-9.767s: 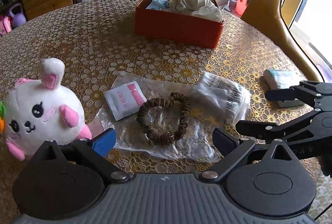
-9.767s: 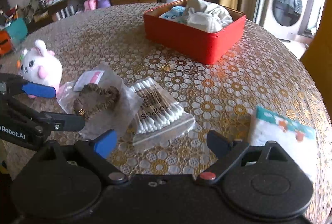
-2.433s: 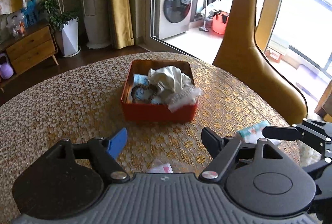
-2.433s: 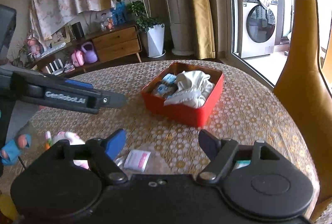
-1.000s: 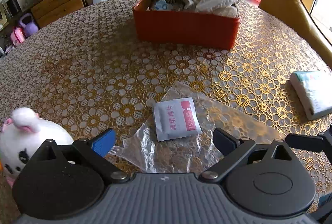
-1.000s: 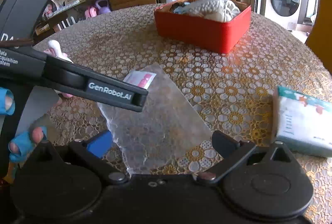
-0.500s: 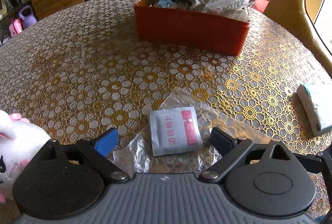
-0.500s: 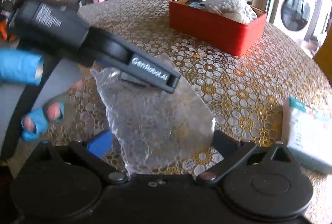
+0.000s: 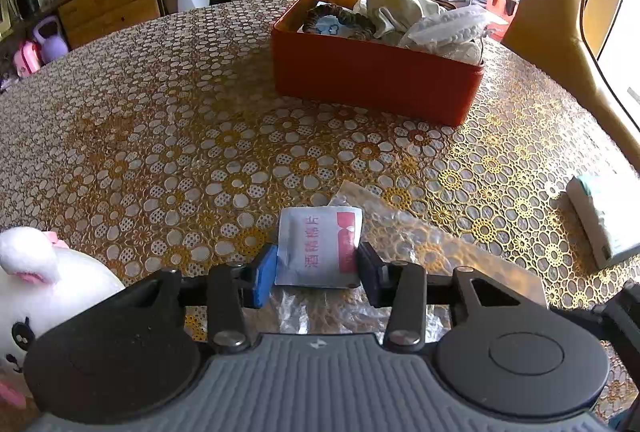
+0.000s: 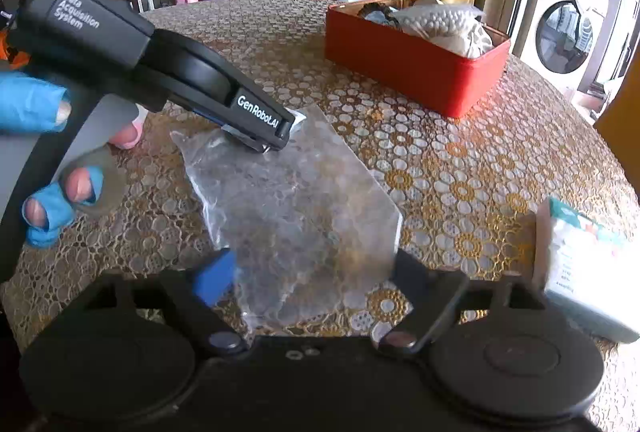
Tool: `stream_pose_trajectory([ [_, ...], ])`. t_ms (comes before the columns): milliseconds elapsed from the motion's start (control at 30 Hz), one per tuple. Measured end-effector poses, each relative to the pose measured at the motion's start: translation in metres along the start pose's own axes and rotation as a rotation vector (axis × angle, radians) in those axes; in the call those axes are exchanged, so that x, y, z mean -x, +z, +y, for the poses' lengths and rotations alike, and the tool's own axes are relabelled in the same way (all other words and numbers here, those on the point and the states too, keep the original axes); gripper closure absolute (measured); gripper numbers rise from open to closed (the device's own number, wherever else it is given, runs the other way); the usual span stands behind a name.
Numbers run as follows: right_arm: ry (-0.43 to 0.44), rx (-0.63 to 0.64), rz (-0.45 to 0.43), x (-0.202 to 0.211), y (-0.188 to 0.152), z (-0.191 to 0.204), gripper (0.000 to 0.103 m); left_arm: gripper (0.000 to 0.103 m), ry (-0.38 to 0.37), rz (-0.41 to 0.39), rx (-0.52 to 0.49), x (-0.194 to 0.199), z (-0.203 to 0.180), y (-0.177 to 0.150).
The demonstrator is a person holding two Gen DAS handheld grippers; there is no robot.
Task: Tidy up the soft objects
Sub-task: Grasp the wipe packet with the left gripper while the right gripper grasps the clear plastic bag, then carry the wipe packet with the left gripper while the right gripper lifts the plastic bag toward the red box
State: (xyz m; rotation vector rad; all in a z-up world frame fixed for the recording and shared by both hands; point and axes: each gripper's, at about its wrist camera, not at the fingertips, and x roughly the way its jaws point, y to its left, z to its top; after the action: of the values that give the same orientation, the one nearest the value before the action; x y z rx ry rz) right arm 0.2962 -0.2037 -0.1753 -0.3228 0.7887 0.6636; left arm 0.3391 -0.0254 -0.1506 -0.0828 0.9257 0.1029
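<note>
A white sachet [image 9: 316, 248] with a pink stripe lies on the far end of a clear bubble-wrap sheet [image 10: 296, 199]. My left gripper [image 9: 318, 272] is closing on the sachet, and its blue and dark pads touch the sachet's two side edges. In the right wrist view the left gripper [image 10: 280, 135] reaches over the sheet's far corner. My right gripper [image 10: 310, 278] is closing too, with the near end of the bubble wrap between its fingers and not clearly pinched. The red box [image 9: 376, 87] behind holds cloths, a scrunchie and a packet.
A white plush rabbit [image 9: 40, 284] sits at the near left. A tissue pack [image 10: 580, 264] lies on the right of the patterned round table [image 9: 160, 135]. A yellow chair [image 9: 560, 11] stands behind the box. A person's hand with blue-taped fingers [image 10: 52, 207] holds the left gripper.
The left jaws have come together from wide apart onto the sachet's edges. The right jaws have narrowed around the bubble wrap's near end. The box now fills less of the left view.
</note>
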Motion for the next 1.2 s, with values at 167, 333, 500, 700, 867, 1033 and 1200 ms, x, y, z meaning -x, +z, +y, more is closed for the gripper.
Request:
stream_pose_trajectory([
  [167,-0.021,-0.002,-0.015,0.003,0.002,0.002,0.069,0.068,-0.018,0.012,0.022,0.0,0.006,0.002],
  [333,-0.03,-0.054,-0.015,0.004,0.004,-0.004,0.099,0.069,-0.029,0.0,0.022,0.007,0.009,0.003],
  [500,-0.043,-0.087,-0.091,0.017,0.006,-0.005,0.103,0.069,-0.036,-0.001,0.035,0.014,0.014,0.004],
  [700,-0.055,-0.135,-0.175,0.043,0.014,-0.007,0.103,0.069,-0.038,-0.012,0.027,0.03,0.019,0.006],
  [867,-0.039,-0.176,-0.239,0.067,0.022,-0.012,0.103,0.069,-0.042,-0.016,0.025,0.047,0.021,0.011],
  [1033,-0.043,-0.223,-0.32,0.097,0.031,-0.018,0.103,0.069,-0.072,-0.033,0.021,0.069,0.022,0.02],
  [1200,-0.035,-0.281,-0.372,0.118,0.044,-0.03,0.103,0.069,-0.085,-0.059,0.007,0.09,0.022,0.029],
])
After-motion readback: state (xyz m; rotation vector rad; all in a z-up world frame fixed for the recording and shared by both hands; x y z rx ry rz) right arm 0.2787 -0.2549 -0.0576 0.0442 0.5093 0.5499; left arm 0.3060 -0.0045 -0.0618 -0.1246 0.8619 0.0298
